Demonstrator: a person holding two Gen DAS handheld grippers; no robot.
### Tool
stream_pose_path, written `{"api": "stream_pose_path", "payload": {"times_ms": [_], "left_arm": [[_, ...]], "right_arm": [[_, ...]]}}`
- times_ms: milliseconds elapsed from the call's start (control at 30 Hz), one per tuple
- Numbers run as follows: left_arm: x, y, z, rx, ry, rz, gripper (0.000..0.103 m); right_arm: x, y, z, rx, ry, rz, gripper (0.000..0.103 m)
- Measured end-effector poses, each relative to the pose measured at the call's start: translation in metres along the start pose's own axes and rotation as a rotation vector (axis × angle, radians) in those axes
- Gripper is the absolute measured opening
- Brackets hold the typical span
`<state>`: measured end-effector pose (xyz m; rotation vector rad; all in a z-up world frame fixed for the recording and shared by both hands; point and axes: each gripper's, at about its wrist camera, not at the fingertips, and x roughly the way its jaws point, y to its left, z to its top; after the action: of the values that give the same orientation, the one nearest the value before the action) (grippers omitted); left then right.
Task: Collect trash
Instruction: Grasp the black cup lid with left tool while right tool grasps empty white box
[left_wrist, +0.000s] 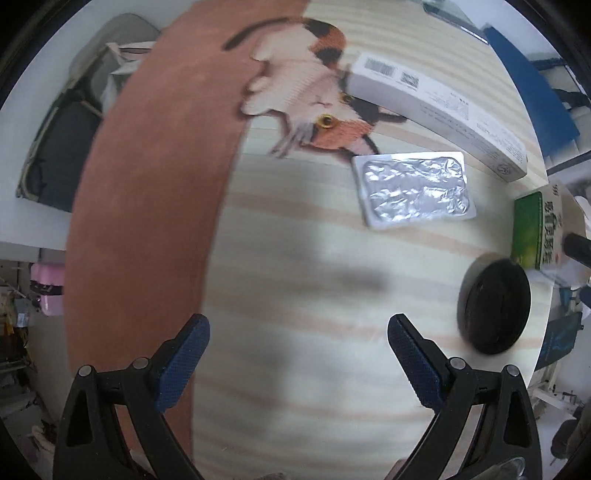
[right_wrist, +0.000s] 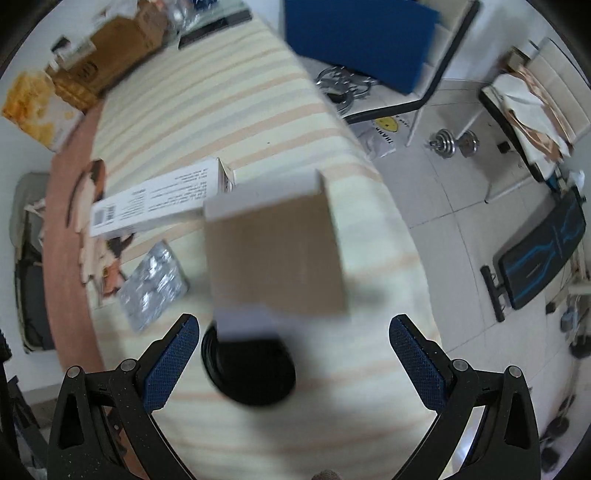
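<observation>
Right hand-held gripper (right_wrist: 294, 349) nearer: jaws apart, empty, small brown-and-green cardboard box (right_wrist: 275, 254) just ahead, over round black lid (right_wrist: 248, 369). Left hand-held gripper (left_wrist: 298, 349) apart, empty.

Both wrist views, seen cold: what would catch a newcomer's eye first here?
Probably the calico cat picture printed on the striped tablecloth, at the top of the left wrist view. Just below it lies a shiny foil blister pack, beside a long white box. In the right wrist view, a blurred brown carton fills the centre, above a black round bin, between the open right gripper fingers.
</observation>
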<state>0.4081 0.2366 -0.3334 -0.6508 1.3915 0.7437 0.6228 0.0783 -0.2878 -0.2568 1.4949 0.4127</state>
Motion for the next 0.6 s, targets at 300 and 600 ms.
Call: {"api": "stream_pose_path", "payload": {"times_ms": [300, 600], "left_arm": [[0.005, -0.060, -0.001, 0.124, 0.032, -0.202, 0.096], [0.018, -0.117, -0.021, 0.287, 0.089, -0.214, 0.009]], "right_arm": [[0.015, -0.012, 0.016, -0.011, -0.004, 0.004, 0.076], [-0.009, -0.085, -0.012, 0.087, -0.019, -0.009, 0.076]]}}
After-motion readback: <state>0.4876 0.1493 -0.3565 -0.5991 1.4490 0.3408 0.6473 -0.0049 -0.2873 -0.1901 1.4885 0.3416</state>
